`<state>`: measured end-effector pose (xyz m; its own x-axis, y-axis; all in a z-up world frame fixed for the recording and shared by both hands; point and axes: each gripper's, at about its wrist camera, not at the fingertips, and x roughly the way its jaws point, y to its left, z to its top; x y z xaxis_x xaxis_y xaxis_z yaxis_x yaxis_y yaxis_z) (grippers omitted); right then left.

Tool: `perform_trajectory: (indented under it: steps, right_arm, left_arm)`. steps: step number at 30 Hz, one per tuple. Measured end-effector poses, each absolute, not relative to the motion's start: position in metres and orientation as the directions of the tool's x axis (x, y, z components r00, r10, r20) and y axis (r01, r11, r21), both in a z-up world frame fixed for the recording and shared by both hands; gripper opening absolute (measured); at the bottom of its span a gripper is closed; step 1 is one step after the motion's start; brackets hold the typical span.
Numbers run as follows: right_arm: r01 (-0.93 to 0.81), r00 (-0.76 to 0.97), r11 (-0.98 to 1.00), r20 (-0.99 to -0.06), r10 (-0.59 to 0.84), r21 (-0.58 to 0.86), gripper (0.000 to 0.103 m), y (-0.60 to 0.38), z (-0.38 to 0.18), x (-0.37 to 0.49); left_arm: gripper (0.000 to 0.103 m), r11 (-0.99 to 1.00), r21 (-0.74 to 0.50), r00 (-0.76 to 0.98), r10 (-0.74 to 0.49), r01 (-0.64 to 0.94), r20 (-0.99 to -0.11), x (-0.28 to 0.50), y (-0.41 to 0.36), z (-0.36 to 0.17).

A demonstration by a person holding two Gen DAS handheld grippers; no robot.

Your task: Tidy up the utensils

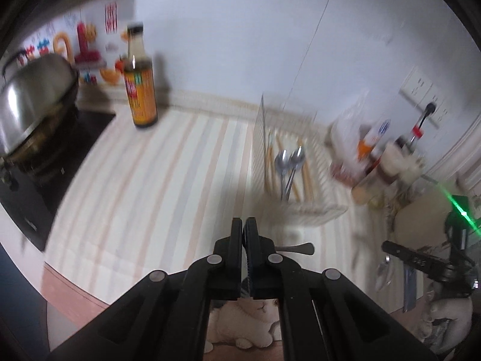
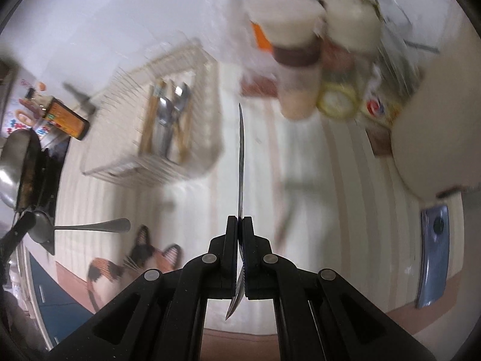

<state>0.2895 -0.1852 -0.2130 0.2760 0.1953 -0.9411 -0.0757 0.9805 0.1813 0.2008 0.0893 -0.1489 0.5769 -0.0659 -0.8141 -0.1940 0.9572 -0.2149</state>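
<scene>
The left gripper [image 1: 244,222] fills the near edge of its view. Its jaws are closed on a metal spoon [image 1: 296,248], whose handle sticks out level to the right of the fingers. The other wrist view shows the bowl end pinched between them. Below the fingers, off the counter edge, lies a pale cat [image 1: 255,316].

The right gripper [image 2: 240,219] is also clamped shut, on a thin metal utensil [image 2: 241,162] seen edge-on. It runs straight out past the fingertips and curves behind them. It may be a second spoon, but the blur and the angle leave that unsure. Both held pieces hang clear above the striped counter [image 1: 150,180].

Farther back on the counter, right of centre in the left view, stands a pale wire basket [image 1: 300,209]. Two spoons [image 1: 288,162] and several chopsticks [image 1: 306,177] lie in it. To its right is a blurred cluster of jars and bottles [image 1: 378,156], with a wall socket [image 1: 424,96] behind them.

At the far left a dark sauce bottle [image 1: 139,90] with an orange label stands upright near the wall. Left of it, a lidded wok [image 1: 33,96] sits on a black hob. A blue phone [image 2: 433,255] lies at the near right of the counter.
</scene>
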Motion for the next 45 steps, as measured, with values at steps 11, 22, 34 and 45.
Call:
perform_trajectory:
  steps: [11, 22, 34, 45]
  right_arm:
    - [-0.167, 0.356, 0.966, -0.902, 0.244, 0.195, 0.002, -0.134, -0.163, 0.365]
    - [-0.124, 0.238, 0.954, -0.925, 0.295, 0.273, 0.003, -0.107, -0.209, 0.439]
    - [-0.147, 0.233, 0.962, -0.938, 0.258, 0.229, 0.045, -0.11, -0.227, 0.433]
    - [-0.145, 0.378, 0.989, -0.925, 0.019, -0.038, 0.101, -0.126, -0.228, 0.389]
  left_arm:
    - [0.0, 0.965, -0.206, 0.672, -0.043, -0.165, -0.739, 0.245, 0.091, -0.083]
    - [0.003, 0.964, -0.221, 0.503, -0.118, -0.15, -0.856, 0.36, 0.069, -0.143]
    - [0.056, 0.981, -0.071, 0.431, 0.014, -0.18, -0.902, 0.376, 0.051, -0.173]
    - [0.103, 0.979, 0.064, 0.424, 0.143, -0.195, -0.894, 0.352, 0.037, -0.201]
